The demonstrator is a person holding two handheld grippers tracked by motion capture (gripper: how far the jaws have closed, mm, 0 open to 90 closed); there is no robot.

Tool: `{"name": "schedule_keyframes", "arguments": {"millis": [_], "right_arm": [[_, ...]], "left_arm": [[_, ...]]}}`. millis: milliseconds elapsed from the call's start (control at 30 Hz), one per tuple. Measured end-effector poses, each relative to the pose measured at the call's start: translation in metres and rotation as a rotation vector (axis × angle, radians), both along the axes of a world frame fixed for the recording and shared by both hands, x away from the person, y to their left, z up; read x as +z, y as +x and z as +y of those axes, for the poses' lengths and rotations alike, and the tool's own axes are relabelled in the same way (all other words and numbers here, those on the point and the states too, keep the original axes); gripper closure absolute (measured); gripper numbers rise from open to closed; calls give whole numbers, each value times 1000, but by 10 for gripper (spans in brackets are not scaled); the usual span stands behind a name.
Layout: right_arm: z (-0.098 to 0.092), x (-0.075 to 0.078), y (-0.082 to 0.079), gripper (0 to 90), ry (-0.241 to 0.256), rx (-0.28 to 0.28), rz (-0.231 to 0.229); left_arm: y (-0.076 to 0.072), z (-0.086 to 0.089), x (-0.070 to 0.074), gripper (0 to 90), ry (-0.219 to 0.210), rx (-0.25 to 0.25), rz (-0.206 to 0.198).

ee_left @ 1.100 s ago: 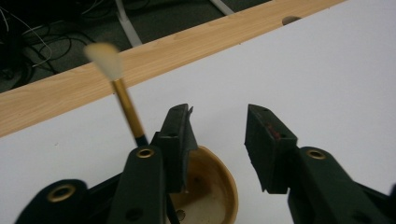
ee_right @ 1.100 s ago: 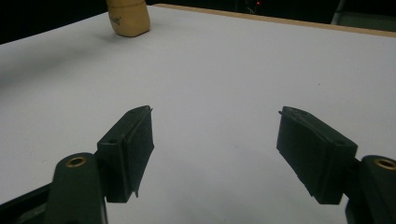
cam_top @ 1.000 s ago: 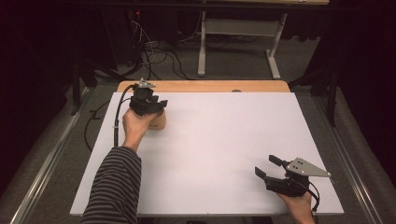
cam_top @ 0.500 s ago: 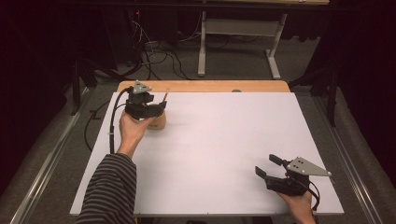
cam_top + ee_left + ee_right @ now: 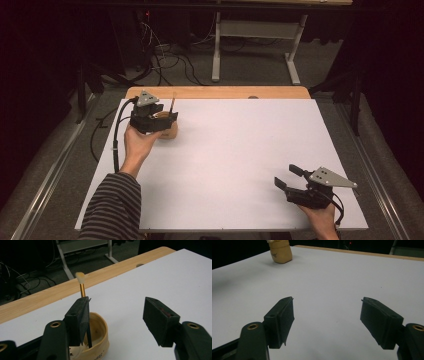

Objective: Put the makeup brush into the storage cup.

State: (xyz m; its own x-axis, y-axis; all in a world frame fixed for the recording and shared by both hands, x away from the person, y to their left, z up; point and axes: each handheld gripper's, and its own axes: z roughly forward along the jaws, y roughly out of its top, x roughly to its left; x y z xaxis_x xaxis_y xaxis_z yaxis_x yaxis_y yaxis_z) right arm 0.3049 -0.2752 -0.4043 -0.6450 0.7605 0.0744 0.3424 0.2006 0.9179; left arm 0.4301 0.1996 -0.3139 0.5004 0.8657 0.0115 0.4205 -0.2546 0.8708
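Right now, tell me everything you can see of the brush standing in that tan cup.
The brush stands nearly upright in the tan cup at the white table's far left. It has a pale, fluffy tip on top, a gold metal-looking collar beneath, and a thin dark handle going down inside the cup. The open left gripper hovers above the cup; one of its fingers partly hides the brush.

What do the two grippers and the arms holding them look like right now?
Both grippers are black, each topped by a grey three-cornered plate. The left gripper trails a black cable off the table edge; the right gripper has a dark cable looping by the hand. Their jaws are thick black blocks with textured pads and brass-coloured pivot screws. The left arm wears a grey-and-black striped sleeve.
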Motion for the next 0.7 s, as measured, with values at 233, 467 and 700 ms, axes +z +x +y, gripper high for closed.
{"name": "schedule_keyframes", "arguments": {"millis": [233,467,700], "right_arm": [[-2,2,0,289,9,-2,-5],[-4,3,0,289,18,-8,-5],[-3,3,0,289,17,-1,0]], "left_arm": [[-11,1,5,372,-8,-16,-20],[-22,4,8,363,-24,-26,-33],[-30,7,8,352,-36,-33,-35]]}}
